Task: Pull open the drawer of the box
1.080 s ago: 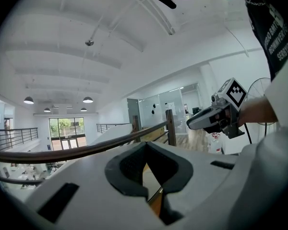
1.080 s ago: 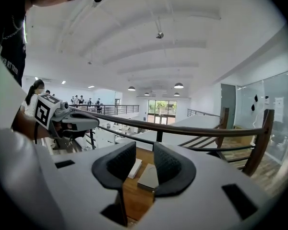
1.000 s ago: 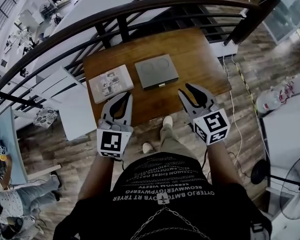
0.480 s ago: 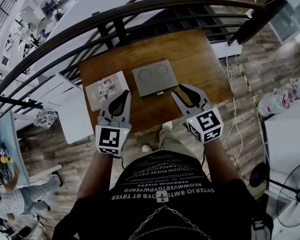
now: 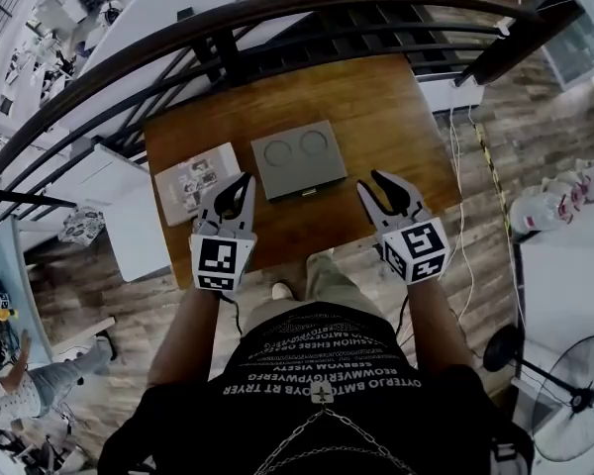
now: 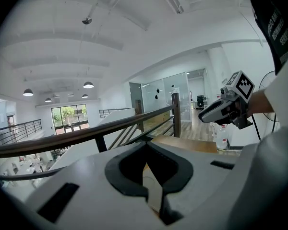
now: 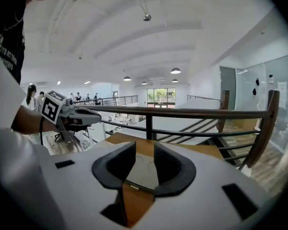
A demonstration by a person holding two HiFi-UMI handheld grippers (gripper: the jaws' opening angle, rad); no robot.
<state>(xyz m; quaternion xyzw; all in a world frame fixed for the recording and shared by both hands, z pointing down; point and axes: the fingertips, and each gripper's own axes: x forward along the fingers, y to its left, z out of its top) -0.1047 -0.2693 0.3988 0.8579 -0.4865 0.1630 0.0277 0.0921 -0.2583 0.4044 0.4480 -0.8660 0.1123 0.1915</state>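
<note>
A flat grey box (image 5: 299, 158) with two round marks on its lid lies on the wooden table (image 5: 396, 117). Its drawer front faces me, with a small brass handle (image 5: 310, 192). My left gripper (image 5: 241, 181) hovers over the near table edge, left of the box's front, with its fingertips together and nothing held. My right gripper (image 5: 373, 184) hangs to the right of the box front, open and empty. In the right gripper view the box (image 7: 141, 169) and its handle (image 7: 133, 187) show through the gap between the jaws, some way ahead.
A white printed booklet or flat carton (image 5: 193, 178) lies on the table left of the box. A dark curved railing (image 5: 277, 18) runs behind the table. White tables (image 5: 129, 216) stand to the left, and a fan (image 5: 574, 414) to the lower right.
The head view has shifted. The left gripper has moved up toward the box's front-left corner. The right gripper stays beside the box's front right, still open.
</note>
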